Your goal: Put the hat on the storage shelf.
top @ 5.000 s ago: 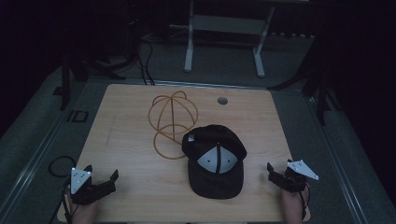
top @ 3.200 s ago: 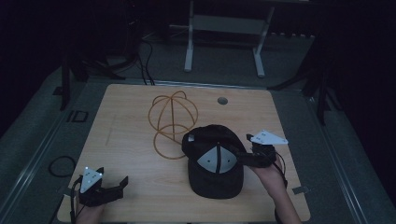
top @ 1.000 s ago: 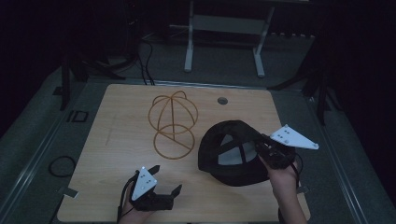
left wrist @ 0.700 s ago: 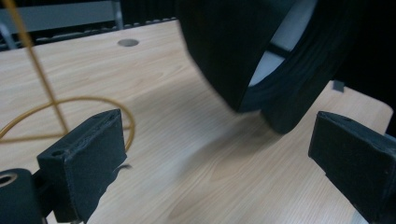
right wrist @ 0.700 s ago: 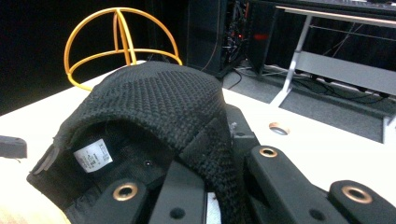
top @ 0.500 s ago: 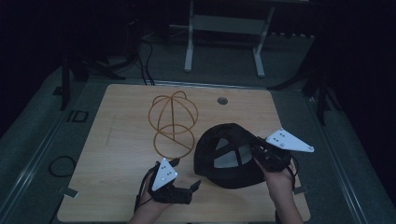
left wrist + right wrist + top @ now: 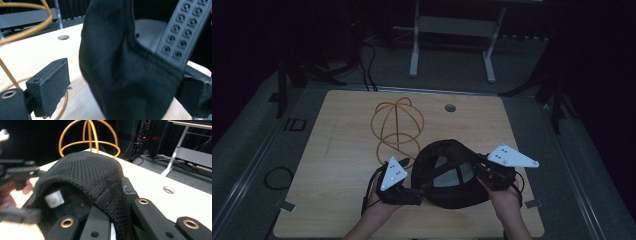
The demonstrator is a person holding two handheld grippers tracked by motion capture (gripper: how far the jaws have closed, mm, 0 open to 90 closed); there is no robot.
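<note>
Right gripper [image 7: 484, 172] clenched on black cap [image 7: 447, 175] rim; left gripper [image 7: 414, 195] jaws spread around cap's near-left edge; gold wire stand [image 7: 398, 125] stood farther left.

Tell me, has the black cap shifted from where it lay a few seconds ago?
Yes. The black cap is lifted, turned over and further right of the gold wire stand, which stayed put.

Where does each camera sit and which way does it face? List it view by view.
High view: fixed above the person's side, looking forward and down on the table; both forearms, left gripper and right gripper show.
Left gripper view: rides the left gripper, looking along its open jaws at the black cap.
Right gripper view: rides the right gripper, looking across the cap, which its jaws grip, toward the gold wire stand.
All three share the cap and the stand.
</note>
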